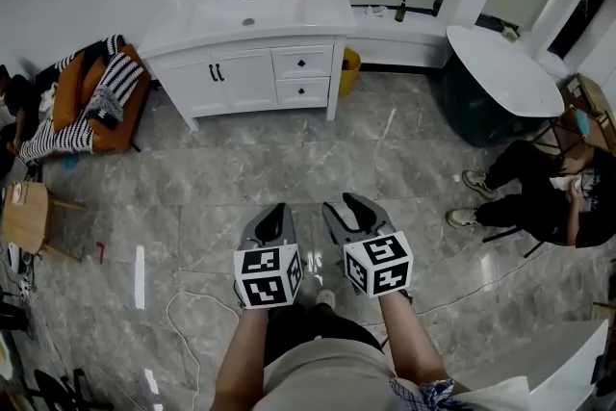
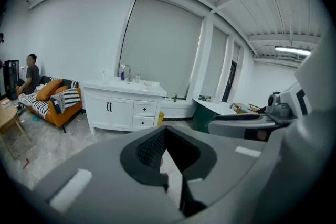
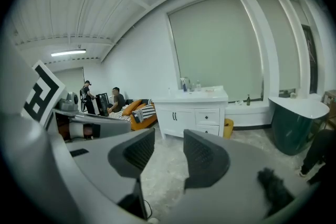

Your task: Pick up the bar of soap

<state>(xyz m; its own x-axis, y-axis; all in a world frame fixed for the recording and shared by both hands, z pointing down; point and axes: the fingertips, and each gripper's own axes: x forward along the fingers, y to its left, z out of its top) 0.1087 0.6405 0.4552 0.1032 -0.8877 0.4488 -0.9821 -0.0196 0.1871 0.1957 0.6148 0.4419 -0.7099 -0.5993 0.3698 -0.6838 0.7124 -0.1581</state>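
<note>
Right gripper stands open and empty, left gripper closed; both point slightly downward, wide floor before the cabinet.

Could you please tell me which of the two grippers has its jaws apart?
The right gripper: its jaws stand apart with only floor between them, while those of the left gripper meet at the tips.

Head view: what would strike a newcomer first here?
Two handheld grippers with black-and-white marker cubes sit low in the centre: the left gripper shut, the right gripper open, both empty. Beyond them a white vanity stands at the top centre, an orange sofa to its left.
</note>
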